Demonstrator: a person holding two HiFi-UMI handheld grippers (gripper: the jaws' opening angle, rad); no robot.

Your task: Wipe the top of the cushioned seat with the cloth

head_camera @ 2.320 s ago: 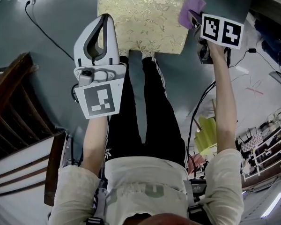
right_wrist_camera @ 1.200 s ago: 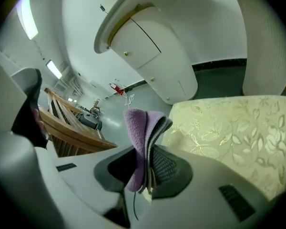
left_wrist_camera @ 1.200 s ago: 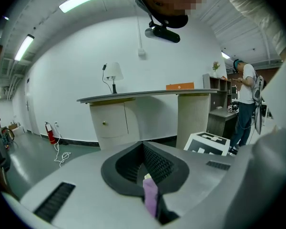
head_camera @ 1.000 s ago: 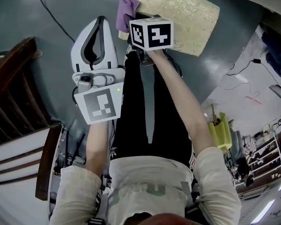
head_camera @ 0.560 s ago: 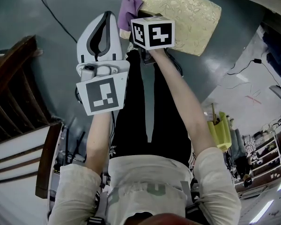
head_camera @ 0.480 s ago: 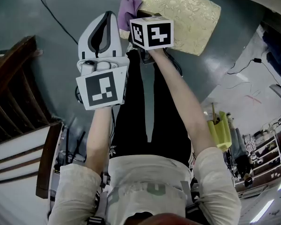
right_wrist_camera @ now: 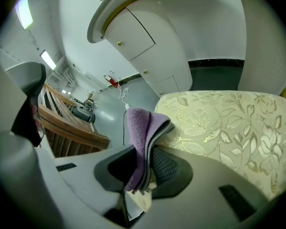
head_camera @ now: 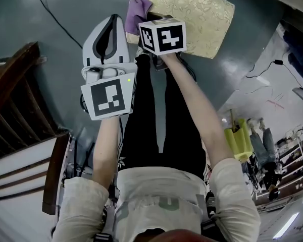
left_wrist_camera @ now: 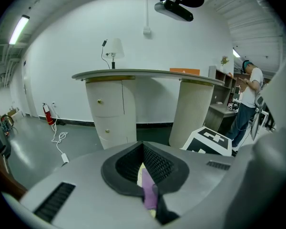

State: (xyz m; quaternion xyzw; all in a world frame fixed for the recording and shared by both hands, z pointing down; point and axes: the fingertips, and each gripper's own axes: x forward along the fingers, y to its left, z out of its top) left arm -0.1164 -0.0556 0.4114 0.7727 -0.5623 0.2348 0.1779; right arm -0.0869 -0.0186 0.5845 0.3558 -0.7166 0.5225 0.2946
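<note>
— Which hand has the cloth?

— The right one. The right gripper (right_wrist_camera: 142, 173) has its fingers clamped on a folded purple cloth (right_wrist_camera: 142, 128), and the free fold sticks out past the tips toward the cushioned seat (right_wrist_camera: 229, 128).

— And where on the seat is it?

— Right at the seat's left end, by the near corner. From here I can't say whether the fold is pressing on the fabric or just hanging over the edge.

— So which way would the wipe go?

— I'd judge rightward. The seat's long axis runs left to right in front of the person, and nearly all of its gold top lies to the right of the cloth and a little beyond it. A stroke along that axis would take in the most surface.

— What about the other hand?

— The left gripper (left_wrist_camera: 143, 149) is just left of the seat, off its edge and over the floor (head_camera: 30, 44). Its fingers are together at the tips with nothing gripped. It's close, but the right hand is the one on the job.
</note>
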